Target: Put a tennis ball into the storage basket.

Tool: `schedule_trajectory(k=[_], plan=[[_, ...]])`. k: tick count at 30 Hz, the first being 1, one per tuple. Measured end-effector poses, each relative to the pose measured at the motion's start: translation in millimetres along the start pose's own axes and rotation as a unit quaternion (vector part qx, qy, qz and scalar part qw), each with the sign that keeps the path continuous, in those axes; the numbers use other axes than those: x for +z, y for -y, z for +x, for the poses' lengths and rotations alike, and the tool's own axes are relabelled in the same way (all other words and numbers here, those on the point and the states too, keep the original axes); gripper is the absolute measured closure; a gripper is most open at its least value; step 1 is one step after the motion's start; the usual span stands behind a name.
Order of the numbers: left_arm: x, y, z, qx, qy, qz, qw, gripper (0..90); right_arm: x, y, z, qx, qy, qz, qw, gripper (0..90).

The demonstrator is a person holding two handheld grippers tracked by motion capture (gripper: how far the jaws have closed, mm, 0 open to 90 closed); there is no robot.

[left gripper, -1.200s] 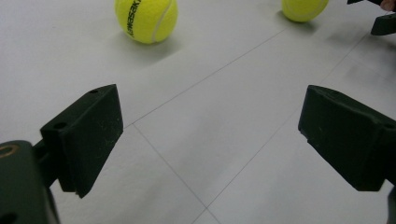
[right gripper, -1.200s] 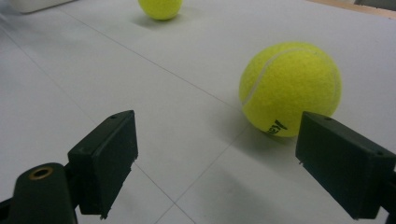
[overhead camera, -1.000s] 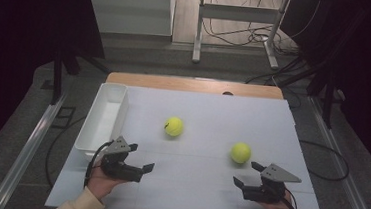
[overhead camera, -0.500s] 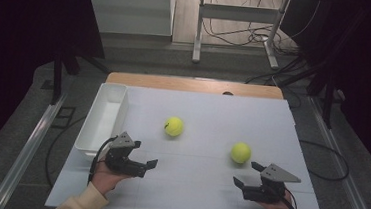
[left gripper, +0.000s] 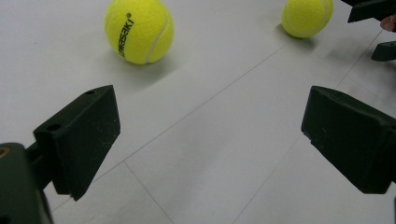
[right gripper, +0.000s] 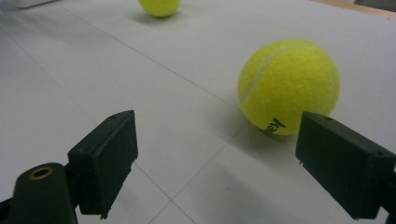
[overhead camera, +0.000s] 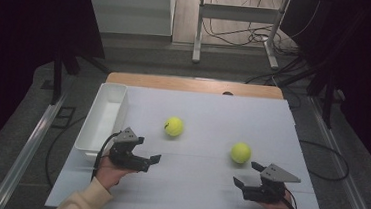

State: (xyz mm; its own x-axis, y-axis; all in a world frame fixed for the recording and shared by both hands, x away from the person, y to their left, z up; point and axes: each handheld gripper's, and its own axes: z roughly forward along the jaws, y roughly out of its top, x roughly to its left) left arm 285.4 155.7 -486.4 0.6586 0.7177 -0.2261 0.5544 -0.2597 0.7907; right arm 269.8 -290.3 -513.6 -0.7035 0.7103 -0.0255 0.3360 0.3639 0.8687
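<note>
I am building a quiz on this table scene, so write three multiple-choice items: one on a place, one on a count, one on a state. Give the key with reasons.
1. Where does the white bin stand?
A. at the table's left edge
B. at the table's right edge
C. between the two balls

2. How many tennis balls lie on the table?
A. one
B. two
C. four

3. How do the jaws of the left gripper stand?
A. shut on a ball
B. shut on nothing
C. open, holding nothing

Key:
1 A, the high view shows the bin along the left edge, beside the left gripper.
2 B, the left ball and the right ball are the two there.
3 C, the left gripper view shows its jaws wide apart over bare table.
</note>
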Motion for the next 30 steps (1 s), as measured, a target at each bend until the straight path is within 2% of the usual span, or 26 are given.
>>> schedule_trajectory(k=[30], plan=[[25.9,-24.6,5.3,0.002,-0.003,0.014,0.9999,5.9,0.2,0.4,-0.5,0.0,-0.001,0.001,1.0,13.4]])
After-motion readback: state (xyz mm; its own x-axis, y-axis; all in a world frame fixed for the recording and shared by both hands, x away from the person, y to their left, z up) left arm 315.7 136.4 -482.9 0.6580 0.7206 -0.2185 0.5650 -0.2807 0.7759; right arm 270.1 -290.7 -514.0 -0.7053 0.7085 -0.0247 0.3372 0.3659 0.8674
